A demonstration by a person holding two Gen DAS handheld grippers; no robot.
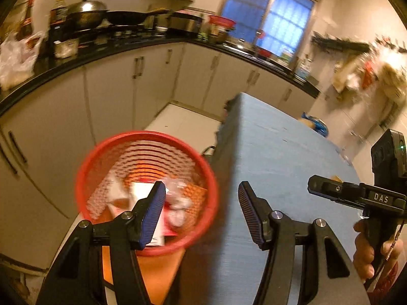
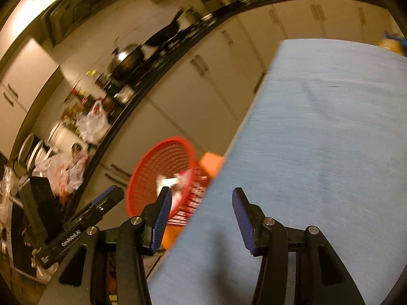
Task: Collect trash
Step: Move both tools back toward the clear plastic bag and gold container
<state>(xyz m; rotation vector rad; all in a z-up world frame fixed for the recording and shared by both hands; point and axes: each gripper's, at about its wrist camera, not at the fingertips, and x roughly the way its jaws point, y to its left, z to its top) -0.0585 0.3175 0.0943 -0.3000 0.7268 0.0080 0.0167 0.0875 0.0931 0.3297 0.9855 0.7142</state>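
Judging step: both tongs look empty, so the drop into the basket seems done; the next piece of trash has to be found.
Left view, tongs: left tongs (image 1: 201, 203) are released, jaws wide apart, nothing between them.
Left view, basket: red basket (image 1: 146, 193) sits just ahead of and below the left jaw, on an orange stool (image 1: 157, 272); the left finger overlaps its near rim in the picture.
Left view, trash: white crumpled paper and a red-and-white pack, the trash (image 1: 175, 203), lie inside the basket, just past the left jaw tip.
Left view, bench: blue bench (image 1: 279, 157) runs ahead under the right jaw; its edge stands just beside the basket. I see no loose trash on it, though blur hides detail.
Left view, other tool: right tongs (image 1: 325, 188) hover to the right over the bench; their state is unclear from here.
Right view, tongs: right tongs (image 2: 201, 206) are released and empty.
Right view, basket: basket (image 2: 162, 175) lies ahead-left of the left jaw, beside the bench (image 2: 318, 139) edge.
Right view, other tool: left tongs (image 2: 106, 198) are far left.
Doing it well: keep jaws wide, sweep slowly so blur clears, approach any scrap from above, stay clear of the basket rim.
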